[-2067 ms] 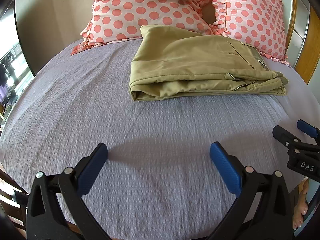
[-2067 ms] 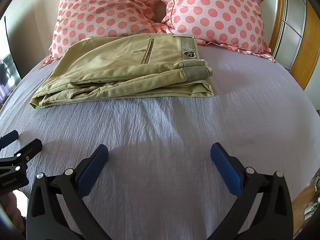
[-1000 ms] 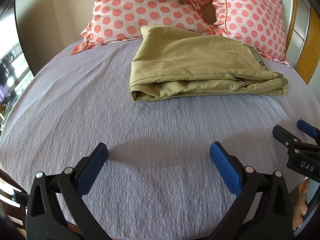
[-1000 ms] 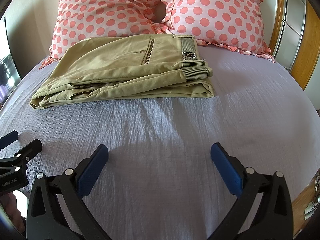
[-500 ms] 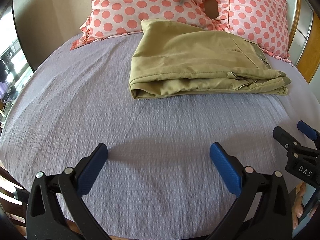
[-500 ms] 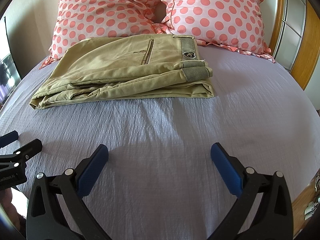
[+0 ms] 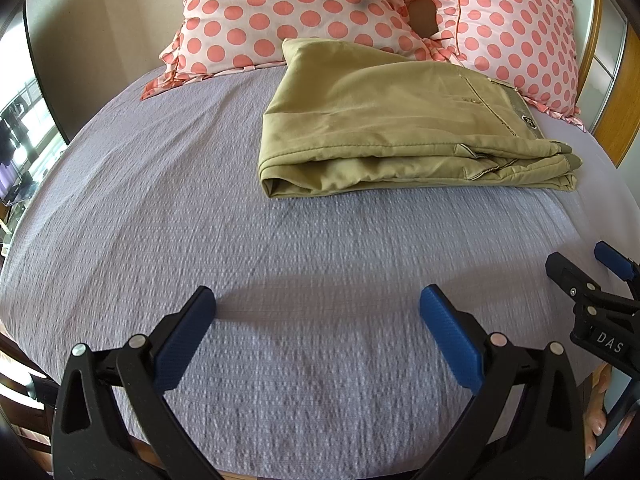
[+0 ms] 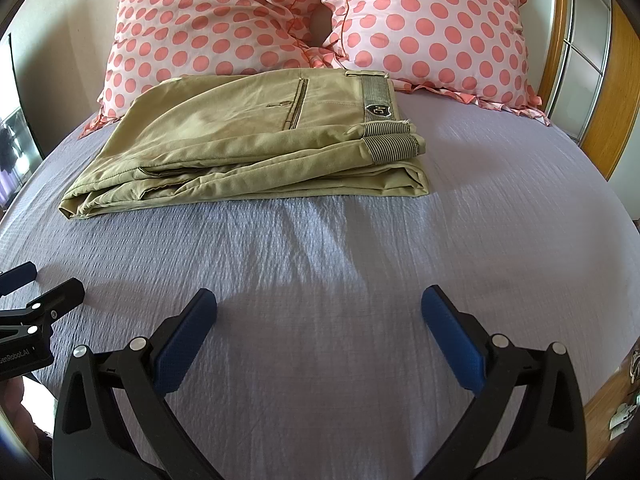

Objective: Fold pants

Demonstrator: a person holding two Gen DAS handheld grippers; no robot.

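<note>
both claws hover low over the bed, spread wide, holding nothing.
left claw (image 7: pixel 318 312) and right claw (image 8: pixel 320 312) sit well short of the folded pants (image 8: pixel 248 144), which lie against the pillows (image 8: pixel 224 24).

Khaki pants (image 8: pixel 248 140) with a grey-striped waistband (image 8: pixel 378 94) lie beyond the jaws on a lilac textured bedspread (image 8: pixel 320 248). Farther back, pink pillows (image 8: pixel 432 20) carry coral polka dots. Black grippers have blue pads (image 8: pixel 186 336).

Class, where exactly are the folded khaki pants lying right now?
In both wrist views the folded khaki pants lie at the far end of the lilac bedspread, their far edge against the two polka-dot pillows, well ahead of both open grippers.
</note>
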